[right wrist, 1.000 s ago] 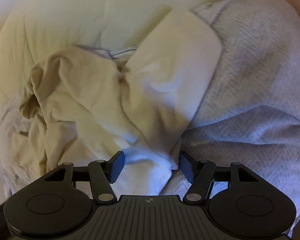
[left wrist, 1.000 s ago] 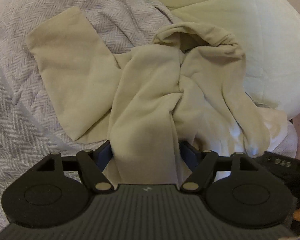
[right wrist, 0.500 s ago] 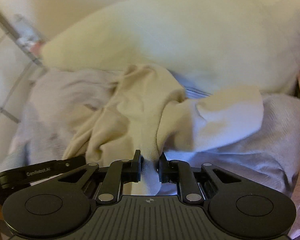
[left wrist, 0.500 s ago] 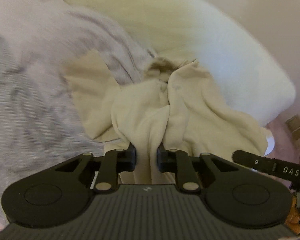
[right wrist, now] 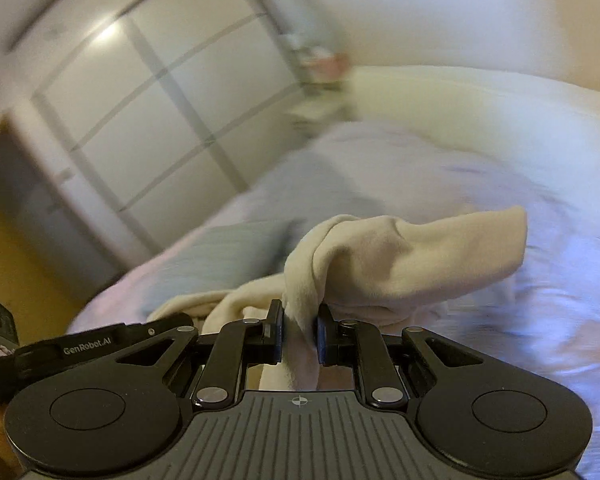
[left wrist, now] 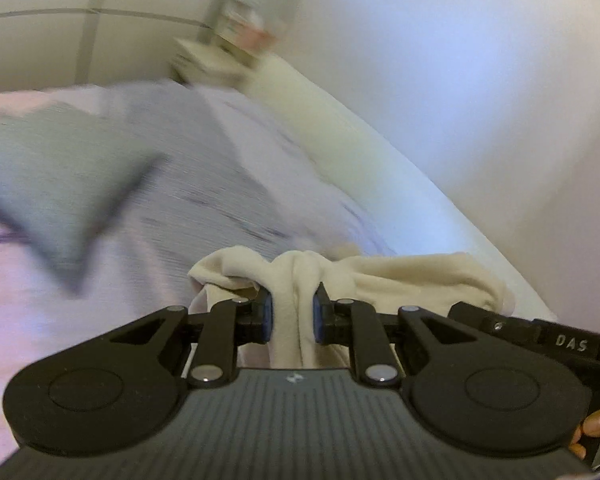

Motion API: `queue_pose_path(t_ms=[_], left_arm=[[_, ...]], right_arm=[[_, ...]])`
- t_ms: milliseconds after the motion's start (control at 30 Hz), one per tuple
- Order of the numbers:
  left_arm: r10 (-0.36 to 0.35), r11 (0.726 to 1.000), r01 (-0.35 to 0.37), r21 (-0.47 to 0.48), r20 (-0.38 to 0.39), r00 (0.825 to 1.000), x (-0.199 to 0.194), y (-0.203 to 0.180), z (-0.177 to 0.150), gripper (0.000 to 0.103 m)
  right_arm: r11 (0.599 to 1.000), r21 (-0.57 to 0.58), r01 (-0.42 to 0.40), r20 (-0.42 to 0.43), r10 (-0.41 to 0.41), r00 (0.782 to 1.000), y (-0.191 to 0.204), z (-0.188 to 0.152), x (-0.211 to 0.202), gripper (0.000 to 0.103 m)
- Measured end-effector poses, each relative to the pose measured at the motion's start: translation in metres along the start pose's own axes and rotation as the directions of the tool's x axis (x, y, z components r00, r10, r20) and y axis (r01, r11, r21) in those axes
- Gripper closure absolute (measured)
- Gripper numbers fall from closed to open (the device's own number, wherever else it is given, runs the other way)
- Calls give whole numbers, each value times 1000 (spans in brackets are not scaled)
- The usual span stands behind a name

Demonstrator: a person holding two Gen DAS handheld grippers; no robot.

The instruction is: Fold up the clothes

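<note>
Lifted since a second ago, your left hand-held gripper (left wrist: 292, 317) and right hand-held gripper (right wrist: 299, 334) each pinch a bunch of the cream garment (right wrist: 400, 256), now raised above the lavender bed blanket (left wrist: 188, 216).

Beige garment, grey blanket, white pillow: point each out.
beige garment (left wrist: 412, 278), left wrist view, bunched fabric right of the jaws
grey blanket (left wrist: 204, 184), left wrist view, blurred middle
white pillow (right wrist: 520, 120), right wrist view, upper side
</note>
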State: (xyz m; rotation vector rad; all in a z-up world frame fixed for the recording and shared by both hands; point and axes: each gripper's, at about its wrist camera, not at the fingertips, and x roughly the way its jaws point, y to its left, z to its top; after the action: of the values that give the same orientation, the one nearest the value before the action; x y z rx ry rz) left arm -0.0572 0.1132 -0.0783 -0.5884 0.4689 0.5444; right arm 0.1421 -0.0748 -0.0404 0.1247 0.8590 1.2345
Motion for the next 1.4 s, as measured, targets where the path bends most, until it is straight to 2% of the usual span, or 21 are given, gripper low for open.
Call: queue_pose_path(t_ms=[133,233,333,433,533,567,600,633,667,700,767,833,900,967,1033,1100,1300,1333,1400], left_arm=[[108,992,-102,-71,92,990,-104,55,-6,88],[187,980,-171,-105,161,969,-175,92,-4,89],[256,965,-232,-122,252,933,-253,115,6,89],[308,951,-282,-125,345,887,-320,128,18,88],[373,928,-341,-151,378,847,-362,143,27,86],[407,913,-374,-161,352,843,-366,151,27,85],[446,895,-413,-169,311,839,-367,160,25,81],[493,869,-460,-182,256,831,-367,169,19,81],[547,834,-513,-201,187,816,-363,178,9,82],[587,803,-556,-214,126,799,-359,186,-4,83],[636,755,-615,-227,23,771,-351,199,-39,82],[669,701,-668,-250,-95,737,-345,208,-79,82],[667,663,-696,-275,-204,716,-341,216,-120,82],[645,647,-705,-291,-284,709,-343,213,-156,82],[629,638,-710,-297,-331,703,-340,202,-180,82],[616,634,-712,-302,-359,701,-337,188,-198,82],[599,654,-691,-307,-348,722,-334,144,-223,79],[601,653,-694,-303,-349,719,-334,137,-228,77],[612,642,-710,-290,-364,702,-337,126,-242,77]], right_arm=[[990,-44,-135,-36,134,990,83,-22,20,89],[969,-102,-225,-34,223,974,153,-37,29,89],[935,-167,-312,-13,315,949,222,-42,38,89],[898,-224,-378,27,393,919,281,-39,46,89],[869,-270,-414,71,447,892,333,-38,53,89],[864,-284,-415,60,449,892,349,-39,59,87],[868,-297,-397,0,416,909,362,-42,72,68],[875,-312,-371,-67,369,927,373,-48,85,54],[885,-331,-328,-145,296,944,380,-59,99,30],[888,-352,-295,-210,233,950,384,-70,110,29],[876,-392,-282,-296,170,940,380,-103,116,29],[873,-405,-271,-393,101,914,361,-138,125,29],[878,-401,-262,-484,39,874,332,-175,120,29],[870,-410,-273,-558,-4,830,305,-205,110,29],[853,-435,-288,-597,-34,801,280,-226,108,29],[835,-462,-300,-608,-52,792,273,-243,83,29],[799,-488,-350,-634,-49,772,266,-264,44,29],[798,-489,-353,-638,-50,769,264,-266,39,29],[798,-486,-356,-649,-57,758,260,-273,29,29]])
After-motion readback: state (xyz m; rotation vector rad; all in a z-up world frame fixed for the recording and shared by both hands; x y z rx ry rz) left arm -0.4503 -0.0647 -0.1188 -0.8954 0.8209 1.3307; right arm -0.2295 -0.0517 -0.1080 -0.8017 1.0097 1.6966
